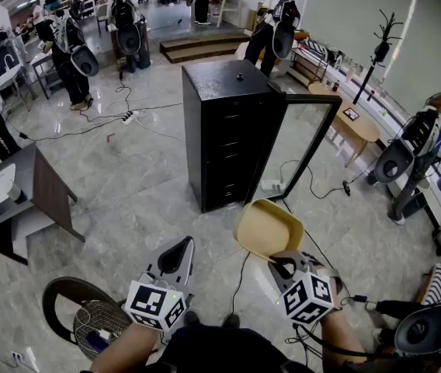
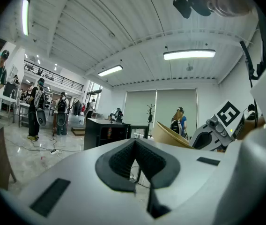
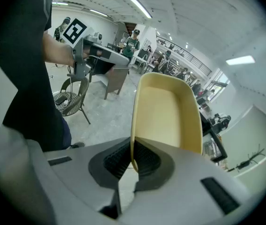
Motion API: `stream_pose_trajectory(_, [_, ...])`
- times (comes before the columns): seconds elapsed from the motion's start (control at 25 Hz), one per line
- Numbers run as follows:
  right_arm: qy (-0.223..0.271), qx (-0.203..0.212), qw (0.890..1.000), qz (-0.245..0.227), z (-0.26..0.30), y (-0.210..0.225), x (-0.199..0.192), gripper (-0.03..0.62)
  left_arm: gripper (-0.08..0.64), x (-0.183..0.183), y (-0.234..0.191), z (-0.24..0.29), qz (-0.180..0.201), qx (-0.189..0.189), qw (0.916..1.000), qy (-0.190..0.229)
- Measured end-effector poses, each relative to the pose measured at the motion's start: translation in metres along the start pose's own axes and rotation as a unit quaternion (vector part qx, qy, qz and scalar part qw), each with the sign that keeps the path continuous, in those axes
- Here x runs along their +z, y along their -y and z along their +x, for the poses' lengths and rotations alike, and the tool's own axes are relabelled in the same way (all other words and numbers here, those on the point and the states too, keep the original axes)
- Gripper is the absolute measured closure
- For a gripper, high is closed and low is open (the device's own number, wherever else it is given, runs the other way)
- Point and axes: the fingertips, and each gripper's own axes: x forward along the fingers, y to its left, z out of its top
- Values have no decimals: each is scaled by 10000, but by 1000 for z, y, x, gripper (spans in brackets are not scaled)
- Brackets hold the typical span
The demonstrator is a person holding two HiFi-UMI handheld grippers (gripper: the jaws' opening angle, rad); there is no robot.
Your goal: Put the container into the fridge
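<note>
Pinching the rim of a shallow tan plastic container (image 1: 269,228), the right gripper (image 1: 283,266) held it tilted in the air. Beside it, the left gripper (image 1: 178,253) had its fingers pressed together, empty. Farther off stood the black cabinet fridge (image 1: 228,130), its glass door (image 1: 298,142) open.

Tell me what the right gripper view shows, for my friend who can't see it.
The right tool pinches the rim of an empty yellow container, holding it up on its edge. Behind it are a grey floor and a round chair.
</note>
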Motion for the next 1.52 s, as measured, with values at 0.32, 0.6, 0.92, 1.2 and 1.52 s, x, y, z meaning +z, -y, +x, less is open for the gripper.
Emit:
stream_pose_trajectory(0.32, [21, -47, 10000, 39, -2, 0, 4, 574, 552, 0, -2, 2, -45, -57, 10000, 8])
stream_pose_trajectory(0.6, [60, -36, 10000, 67, -5, 1, 5, 574, 552, 1, 3, 2, -46, -57, 10000, -21])
stream_pose_trajectory(0.92, [60, 10, 9998, 178, -5, 2, 8, 574, 552, 2, -1, -4, -34, -13, 10000, 4])
stream_pose_trajectory(1.2, [28, 154, 9996, 235, 3, -2, 15, 574, 552, 3, -5, -10, -114, -56, 9999, 30])
stream_pose_trajectory(1.52, [32, 192, 9990, 409, 16, -3, 30, 574, 552, 4, -25, -17, -117, -125, 9999, 14])
